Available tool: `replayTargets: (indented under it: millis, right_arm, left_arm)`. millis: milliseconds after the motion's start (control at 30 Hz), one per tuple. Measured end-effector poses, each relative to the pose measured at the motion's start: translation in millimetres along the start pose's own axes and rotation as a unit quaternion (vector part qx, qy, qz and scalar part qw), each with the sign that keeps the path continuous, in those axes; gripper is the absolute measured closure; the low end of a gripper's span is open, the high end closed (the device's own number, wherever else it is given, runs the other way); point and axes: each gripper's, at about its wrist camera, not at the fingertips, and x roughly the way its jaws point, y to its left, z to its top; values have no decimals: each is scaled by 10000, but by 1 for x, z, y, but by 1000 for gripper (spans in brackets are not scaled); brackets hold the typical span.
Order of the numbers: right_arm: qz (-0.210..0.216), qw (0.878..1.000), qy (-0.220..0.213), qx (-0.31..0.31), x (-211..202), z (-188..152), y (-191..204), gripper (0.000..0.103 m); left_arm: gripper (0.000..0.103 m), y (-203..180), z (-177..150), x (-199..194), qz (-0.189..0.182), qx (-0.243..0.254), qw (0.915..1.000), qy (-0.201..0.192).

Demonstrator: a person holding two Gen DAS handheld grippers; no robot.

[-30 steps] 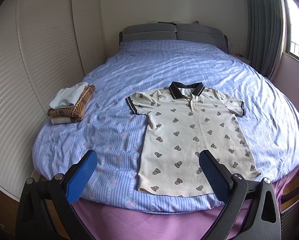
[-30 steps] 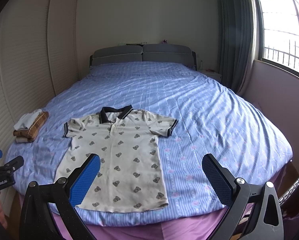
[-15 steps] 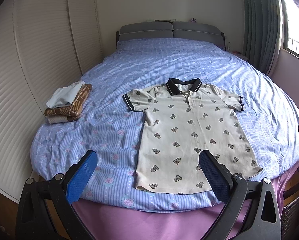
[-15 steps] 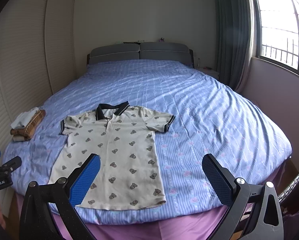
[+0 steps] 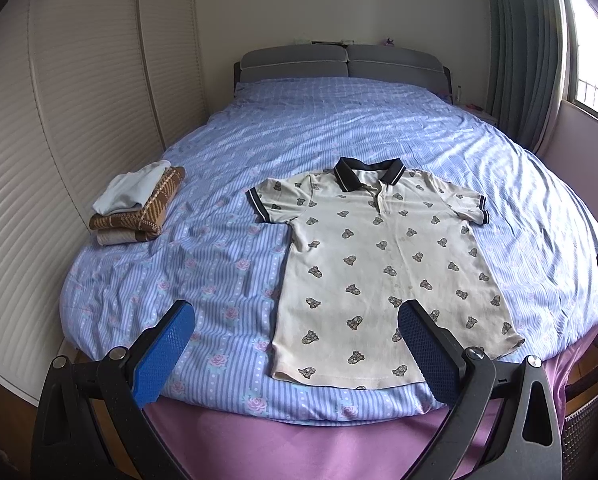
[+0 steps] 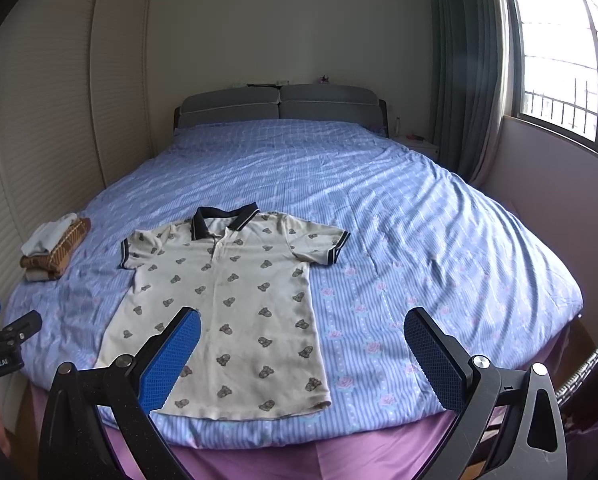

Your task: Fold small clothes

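Note:
A cream polo shirt (image 5: 379, 264) with small bear prints and a dark collar lies flat, face up, near the foot of the bed; it also shows in the right wrist view (image 6: 227, 296). My left gripper (image 5: 295, 324) is open and empty, held above the bed's foot edge, in front of the shirt's lower left hem. My right gripper (image 6: 301, 332) is open and empty, held in front of the shirt's lower right hem. Neither touches the shirt. The left gripper's body shows at the left edge of the right wrist view (image 6: 3, 340).
A stack of folded clothes (image 5: 137, 204) sits at the bed's left edge, also seen in the right wrist view (image 6: 55, 248). The blue striped duvet (image 5: 379, 132) covers the bed over a purple sheet (image 5: 299, 448). Wardrobe doors (image 5: 79, 100) stand left; window and curtain (image 6: 459, 80) right.
Both grippers have drawn back and risen slightly; the shirt and bed sit lower and a little farther in both views. Jaws stay open. The shirt has not moved.

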Motion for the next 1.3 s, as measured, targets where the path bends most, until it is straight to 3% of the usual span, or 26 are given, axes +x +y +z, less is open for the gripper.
replayTargets:
  millis: [967,1300]
  right_arm:
    - [-13,10000,-6,-21,2,1,3,0]
    - [44,9999,-127,-96,26,19,21,0]
  left_arm:
    - [0,7,1,7,64,-82,9999,-12]
    - [0,22,16,41,-72,-200,9998,-65]
